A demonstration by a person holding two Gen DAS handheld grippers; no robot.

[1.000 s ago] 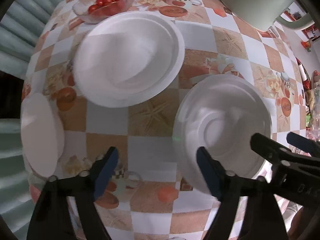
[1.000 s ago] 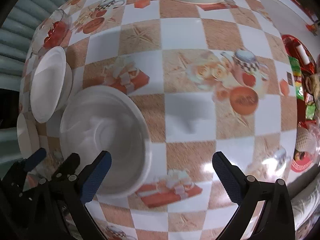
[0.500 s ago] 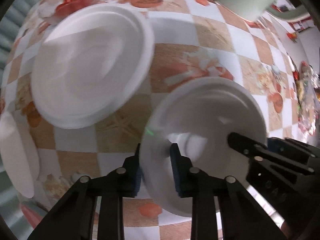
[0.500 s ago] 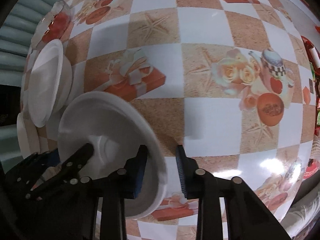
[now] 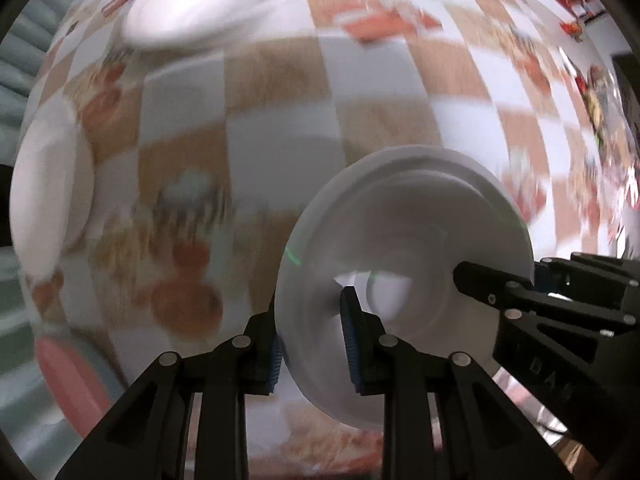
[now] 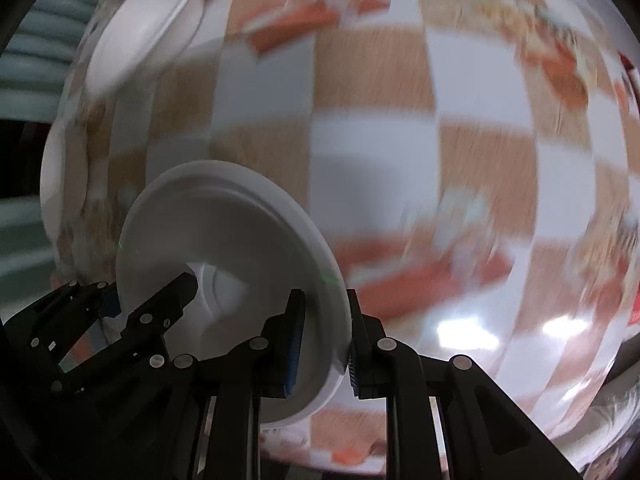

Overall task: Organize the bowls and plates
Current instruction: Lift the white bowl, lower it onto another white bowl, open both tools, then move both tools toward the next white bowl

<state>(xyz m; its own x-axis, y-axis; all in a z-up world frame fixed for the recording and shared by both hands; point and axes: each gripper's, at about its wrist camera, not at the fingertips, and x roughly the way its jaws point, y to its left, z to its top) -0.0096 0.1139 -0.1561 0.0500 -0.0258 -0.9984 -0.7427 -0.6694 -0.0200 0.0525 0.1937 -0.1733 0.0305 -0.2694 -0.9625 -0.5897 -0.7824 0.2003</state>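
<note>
A white bowl (image 5: 404,280) is gripped by both grippers at opposite sides of its rim. In the left wrist view my left gripper (image 5: 312,344) is shut on the near left rim, one pad inside and one outside. My right gripper (image 5: 500,276) clamps the far right rim. In the right wrist view the bowl (image 6: 224,248) sits low and left, with my right gripper (image 6: 324,332) shut on its rim and my left gripper (image 6: 148,292) shut on the opposite edge. The bowl looks sharp while the table is motion-blurred.
Stacked white plates (image 5: 212,0) lie at the top of the left wrist view, and another white plate (image 5: 48,192) at the left edge. Both show again in the right wrist view, the stack (image 6: 148,20) and the plate (image 6: 60,176). The checkered tablecloth (image 6: 400,160) covers the table.
Both grippers were open around the bowl's rim, then closed on it. They have since carried the bowl across the table, and the stacked plates have slid toward the top of both views.
</note>
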